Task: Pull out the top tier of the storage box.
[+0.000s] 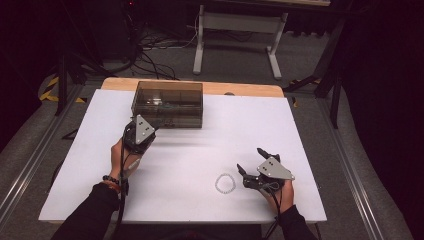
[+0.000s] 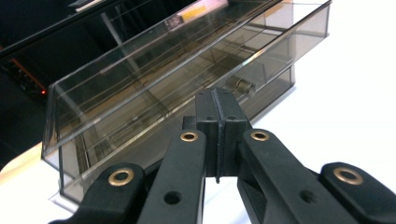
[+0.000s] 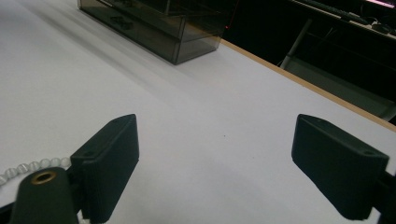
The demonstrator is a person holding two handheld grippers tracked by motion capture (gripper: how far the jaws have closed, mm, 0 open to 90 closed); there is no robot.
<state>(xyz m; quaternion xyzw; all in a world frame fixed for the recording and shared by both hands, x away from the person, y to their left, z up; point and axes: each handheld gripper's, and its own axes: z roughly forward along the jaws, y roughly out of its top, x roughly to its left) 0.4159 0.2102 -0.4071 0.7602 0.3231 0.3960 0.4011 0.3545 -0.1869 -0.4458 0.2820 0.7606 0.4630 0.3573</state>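
A smoky see-through box (image 1: 167, 104) with a lid stands at the back left of the white table (image 1: 200, 145). My left gripper (image 1: 146, 126) is at the box's front left corner. In the left gripper view its jaws (image 2: 217, 107) are pressed together right in front of the box's front wall (image 2: 154, 116). I see nothing held between the pads. A small bracelet of pale beads (image 1: 225, 183) lies near the front of the table. Just right of it my right gripper (image 1: 250, 160) stands open with nothing between its jaws (image 3: 215, 172). The beads (image 3: 28, 168) show beside its left jaw.
The wooden table edge (image 1: 240, 89) runs behind the box. Beyond it a white desk frame (image 1: 237, 35) and cables lie on the dark floor. Metal rails (image 1: 30, 165) flank the table on both sides.
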